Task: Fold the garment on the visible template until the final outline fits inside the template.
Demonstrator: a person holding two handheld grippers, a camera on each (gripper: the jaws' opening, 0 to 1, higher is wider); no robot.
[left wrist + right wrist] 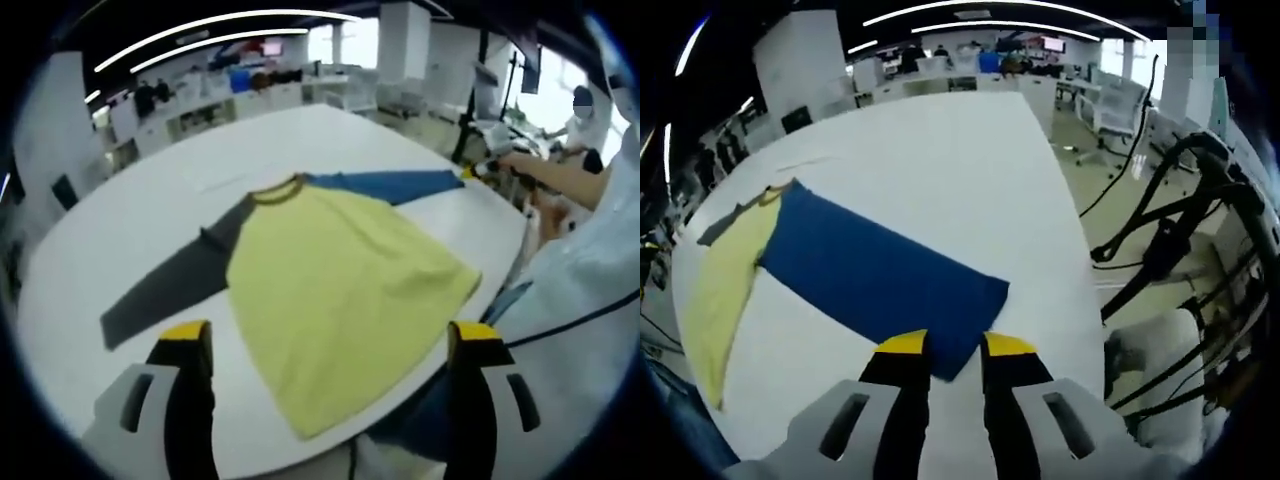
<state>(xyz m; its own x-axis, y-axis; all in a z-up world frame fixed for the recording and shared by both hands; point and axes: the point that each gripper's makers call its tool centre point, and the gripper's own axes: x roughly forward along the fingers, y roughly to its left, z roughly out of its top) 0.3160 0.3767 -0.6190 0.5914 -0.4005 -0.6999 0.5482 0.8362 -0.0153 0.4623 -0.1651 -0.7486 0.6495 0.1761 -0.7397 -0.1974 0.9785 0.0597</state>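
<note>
Right gripper (956,352) clamped on blue sleeve (880,275) cuff; left gripper (330,340) apart w/ shirt (340,295) hem between jaws

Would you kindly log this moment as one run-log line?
left gripper: open, above yellow shirt | right gripper: shut on blue sleeve | fold: pending

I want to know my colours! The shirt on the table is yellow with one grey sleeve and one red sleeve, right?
Almost. The shirt on the table is yellow with one grey sleeve, but the other sleeve is blue, not red. The right gripper view shows it best, close to the fingers.
</note>
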